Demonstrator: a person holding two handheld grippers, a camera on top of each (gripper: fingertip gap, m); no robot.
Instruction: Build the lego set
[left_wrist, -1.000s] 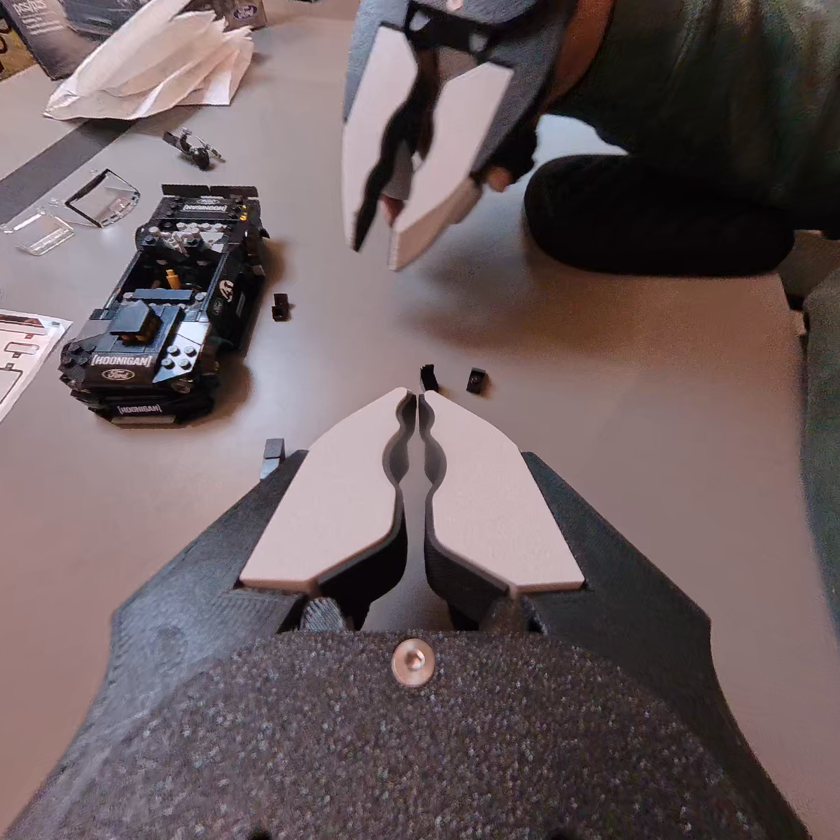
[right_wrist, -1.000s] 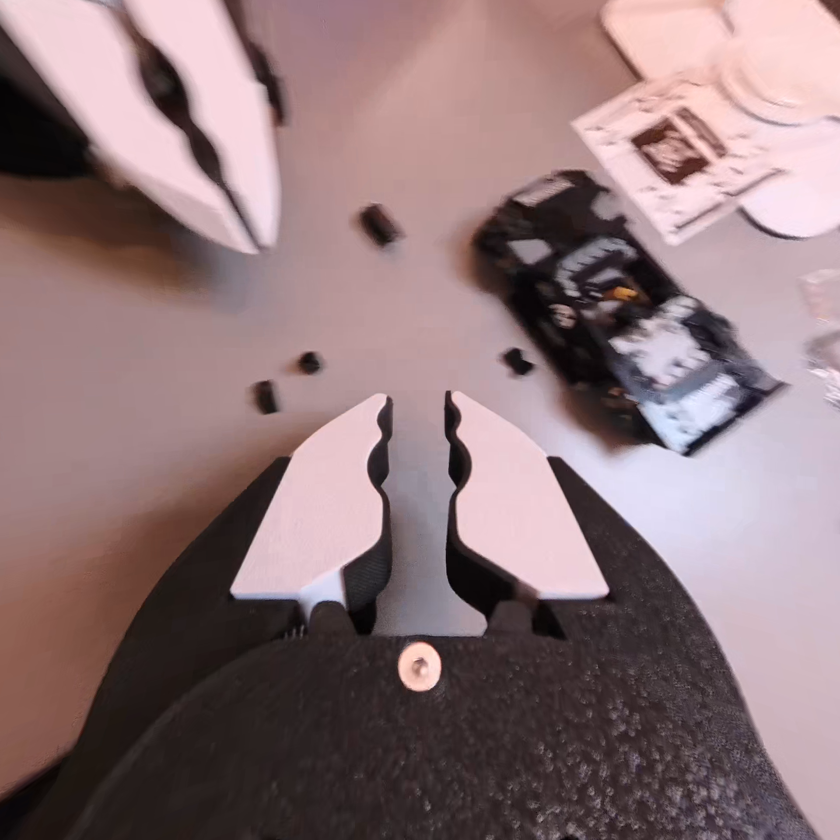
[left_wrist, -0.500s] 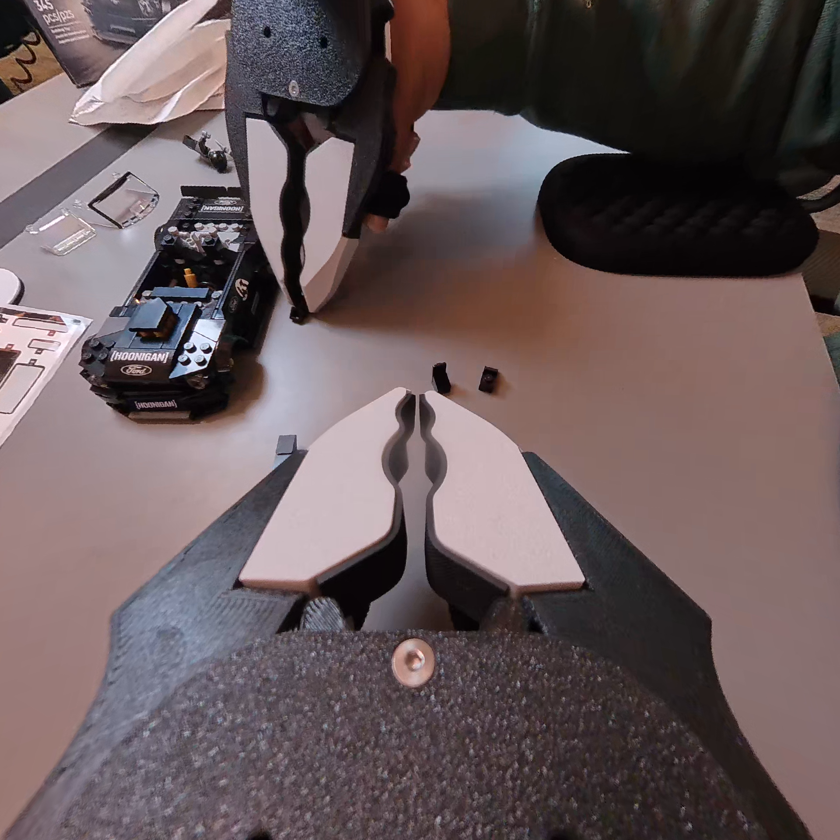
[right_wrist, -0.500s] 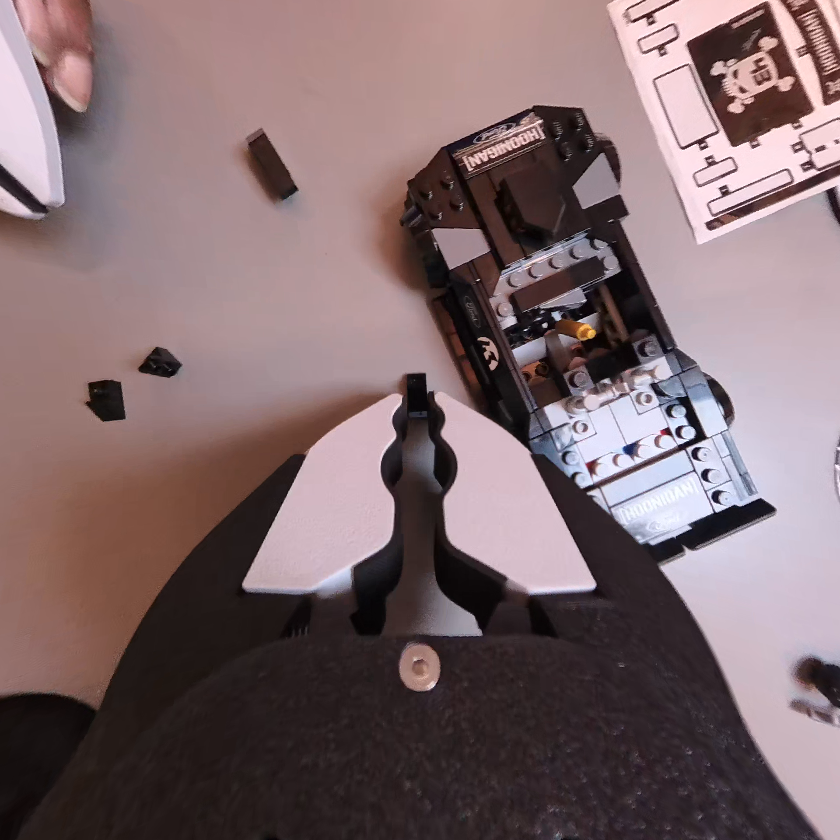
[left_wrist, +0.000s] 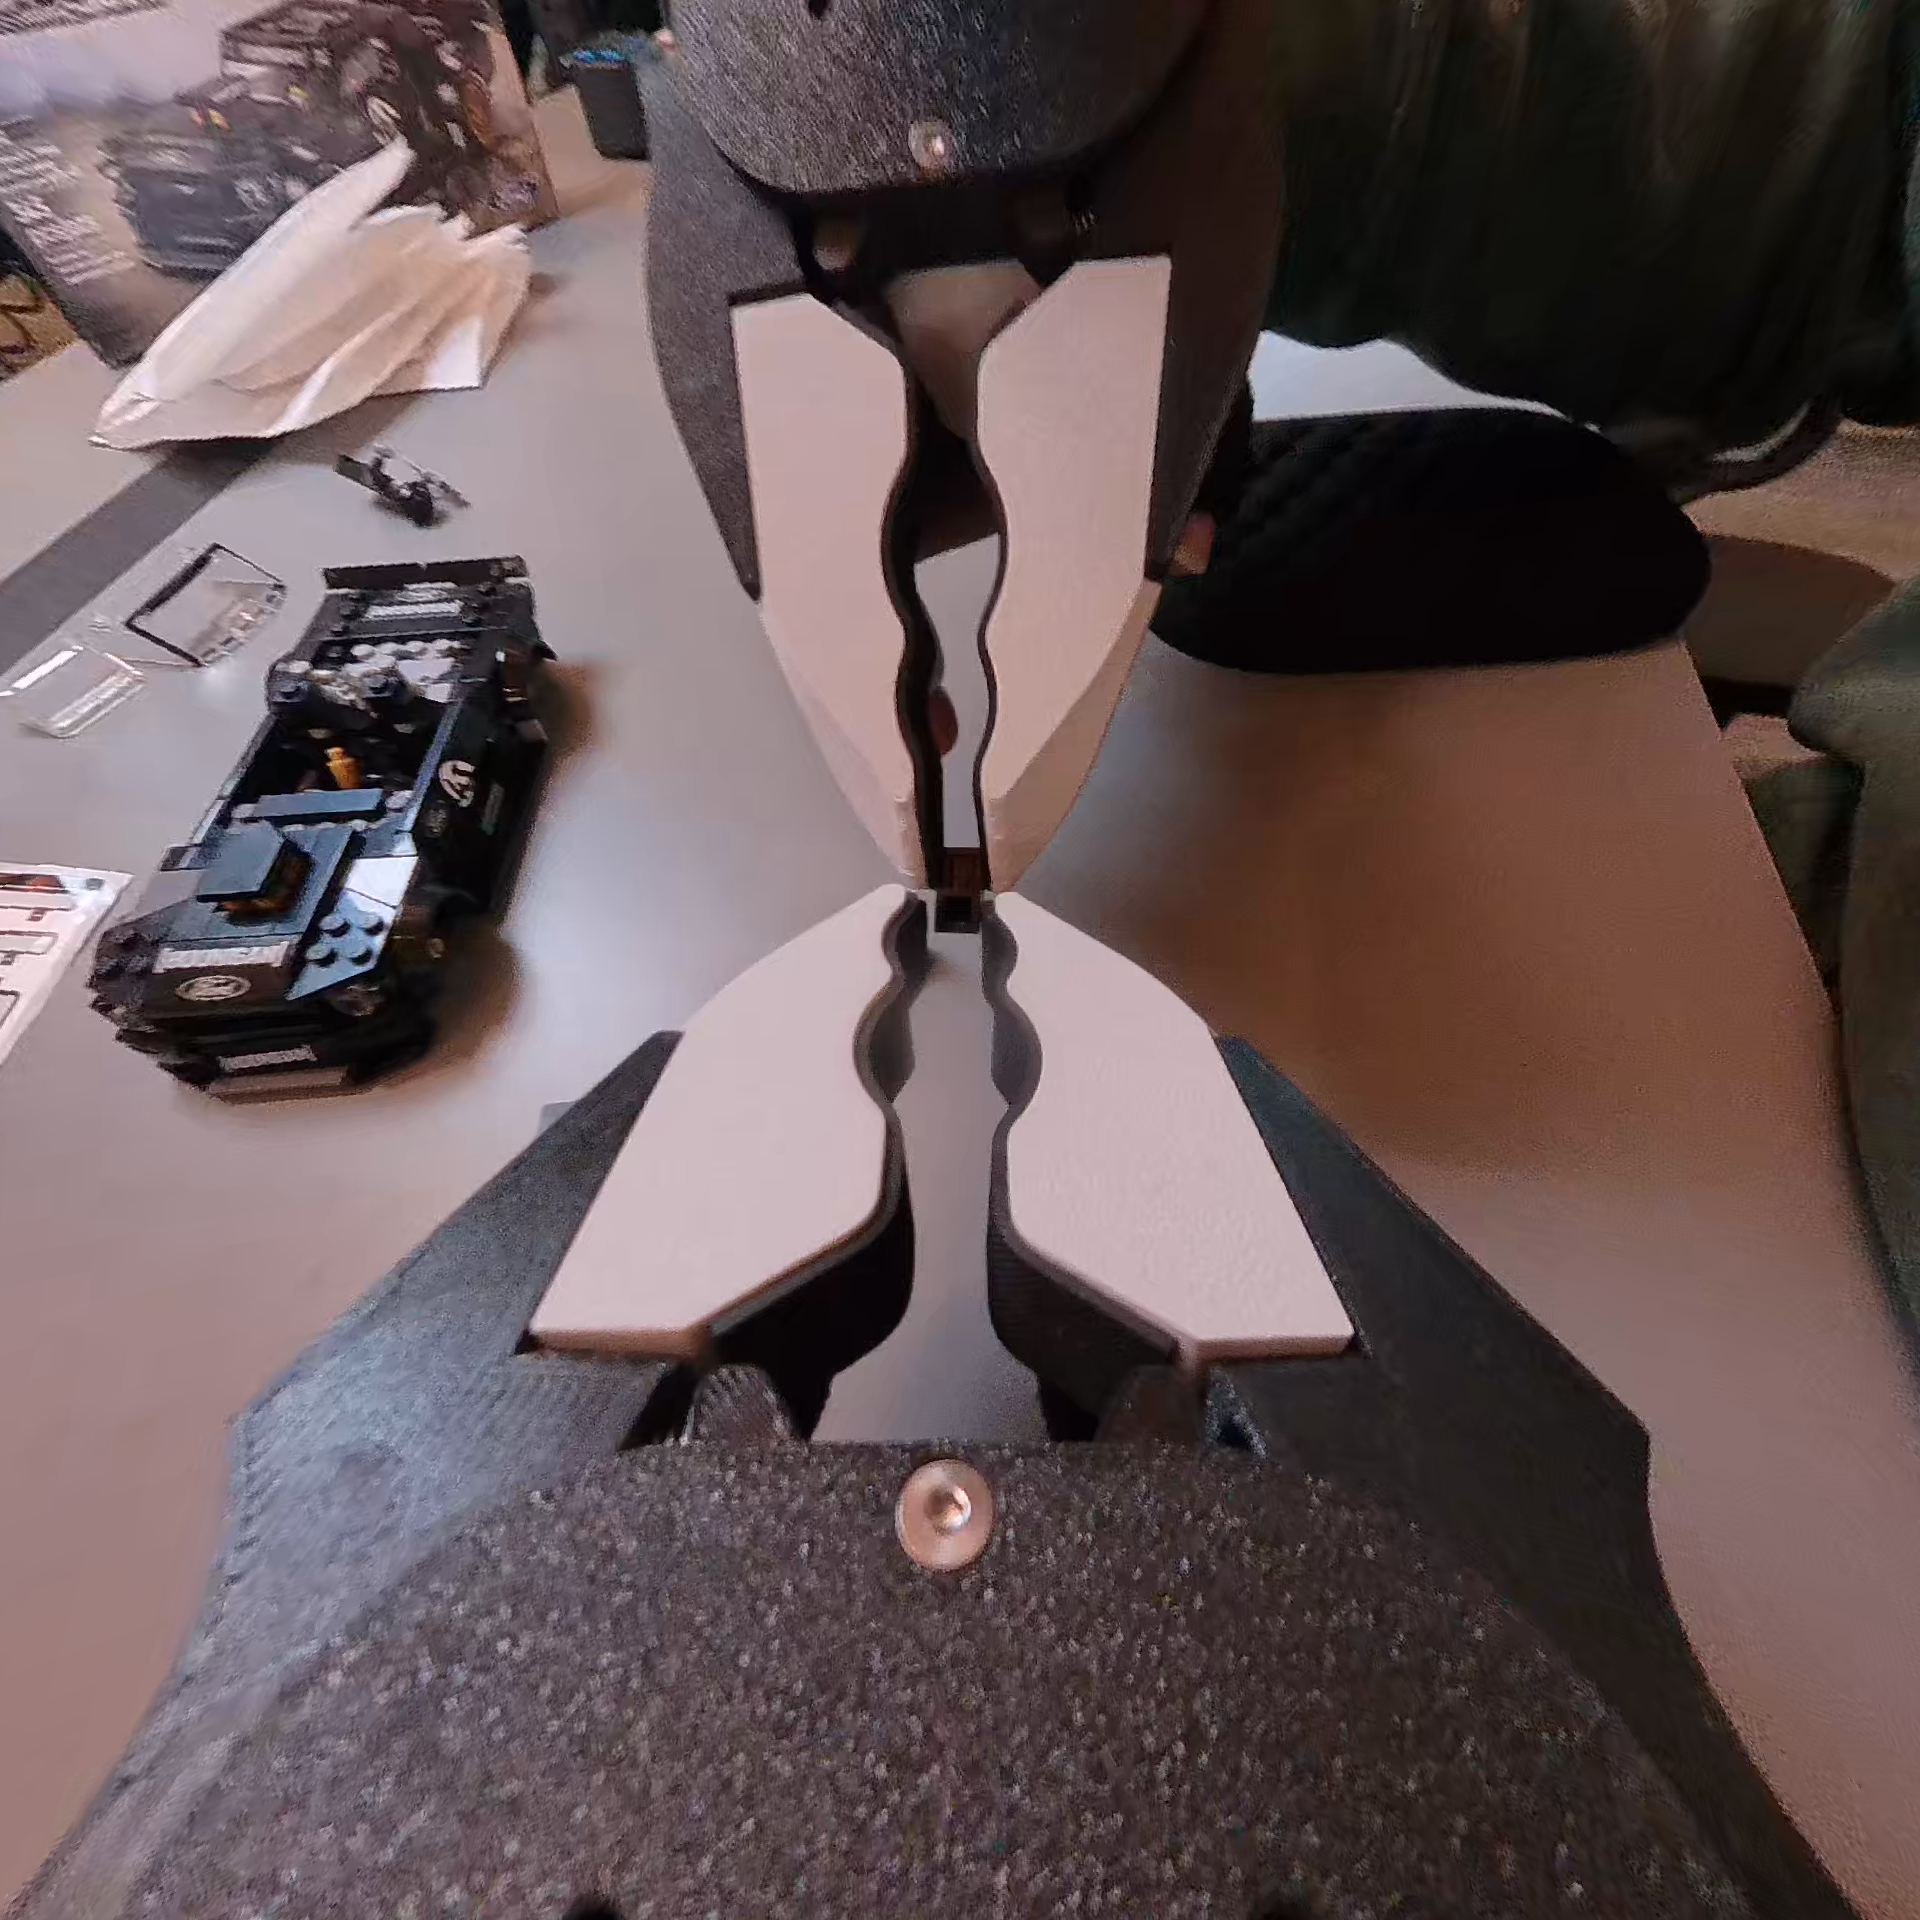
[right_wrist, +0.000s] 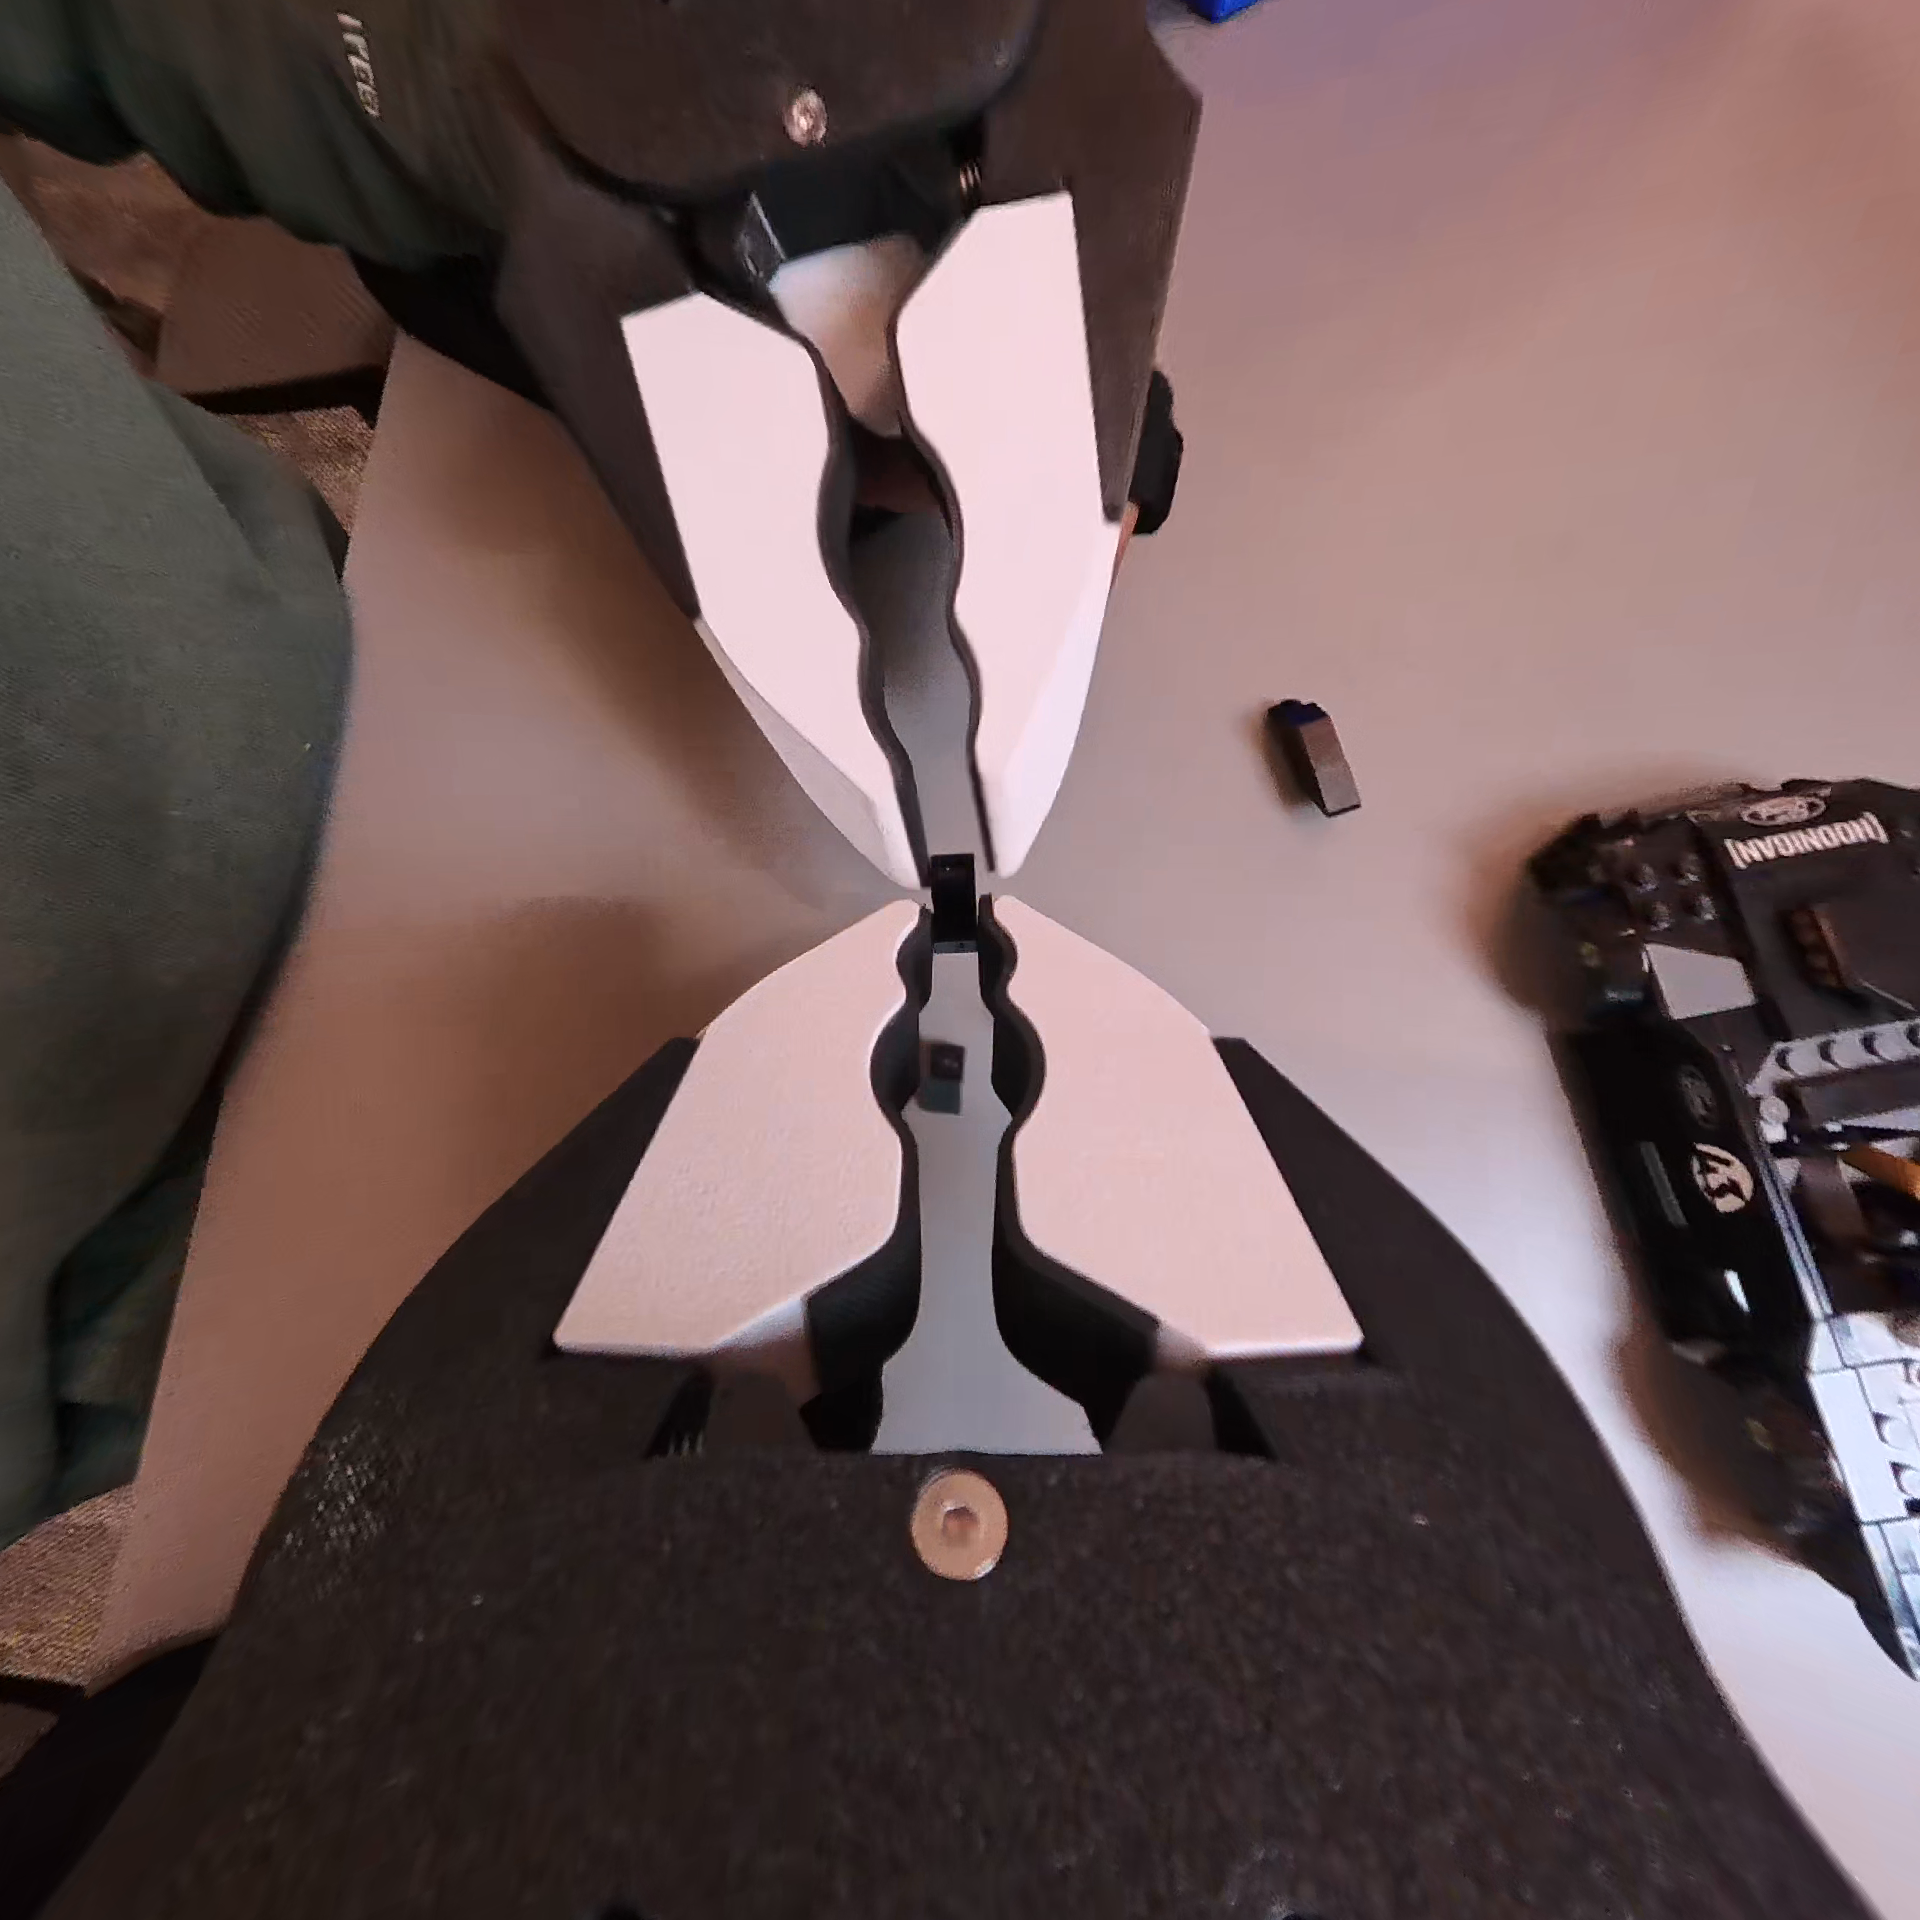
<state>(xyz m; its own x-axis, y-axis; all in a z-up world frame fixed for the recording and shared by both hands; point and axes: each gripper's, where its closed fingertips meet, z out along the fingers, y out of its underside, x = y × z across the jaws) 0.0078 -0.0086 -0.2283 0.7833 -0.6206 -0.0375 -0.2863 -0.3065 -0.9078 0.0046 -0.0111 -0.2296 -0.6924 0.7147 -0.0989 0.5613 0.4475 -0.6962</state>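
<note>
My left gripper (left_wrist: 956, 906) is shut on a small black brick (left_wrist: 956, 920) and holds it above the grey table (left_wrist: 1351, 935). My right gripper (right_wrist: 954, 912) is shut on another small black brick (right_wrist: 954, 927). The two grippers meet tip to tip and the two bricks touch. The right gripper comes down from the top of the left wrist view (left_wrist: 958, 860). The left gripper comes down from the top of the right wrist view (right_wrist: 951, 871). The part-built black car (left_wrist: 312, 831) lies to the left and also shows in the right wrist view (right_wrist: 1766, 1091).
A loose black slope brick (right_wrist: 1314, 769) lies near the car and a small dark piece (right_wrist: 943, 1075) lies under my right gripper. Clear windscreen parts (left_wrist: 197, 603), a small black assembly (left_wrist: 400, 488), a white bag (left_wrist: 322, 312), the set's box (left_wrist: 208, 135) and a sticker sheet (left_wrist: 42, 935) lie far left. A black pad (left_wrist: 1434, 540) sits at the far edge. Both grippers' tips are close together, under 4 cm apart. From either gripper's tips it is about 6 centimetres to the small dark piece (right_wrist: 943, 1075).
My right gripper lifted its small brick from beside the car and swung to face the left gripper. My left gripper, shut and empty before, now grips a small black brick.
</note>
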